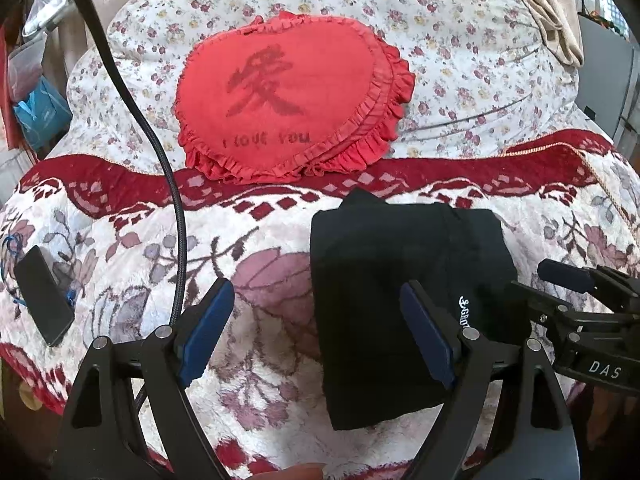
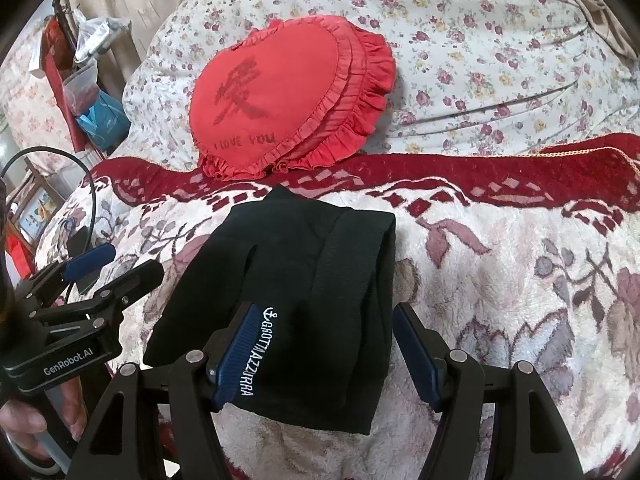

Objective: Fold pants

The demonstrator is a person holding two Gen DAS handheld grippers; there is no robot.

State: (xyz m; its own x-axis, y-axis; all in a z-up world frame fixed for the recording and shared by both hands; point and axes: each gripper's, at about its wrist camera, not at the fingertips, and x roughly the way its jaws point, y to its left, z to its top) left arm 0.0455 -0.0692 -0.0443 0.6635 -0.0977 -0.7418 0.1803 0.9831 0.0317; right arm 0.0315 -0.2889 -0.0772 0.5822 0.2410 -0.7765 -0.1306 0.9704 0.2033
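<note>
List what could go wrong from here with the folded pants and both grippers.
1. The right gripper stands open astride the black pants; pulling away carelessly could let a pad snag the top layer and undo the fold.
2. The left gripper has one finger at the pants' edge and might drag it.
3. A black cable trails over the blanket and could catch on the left gripper.
</note>
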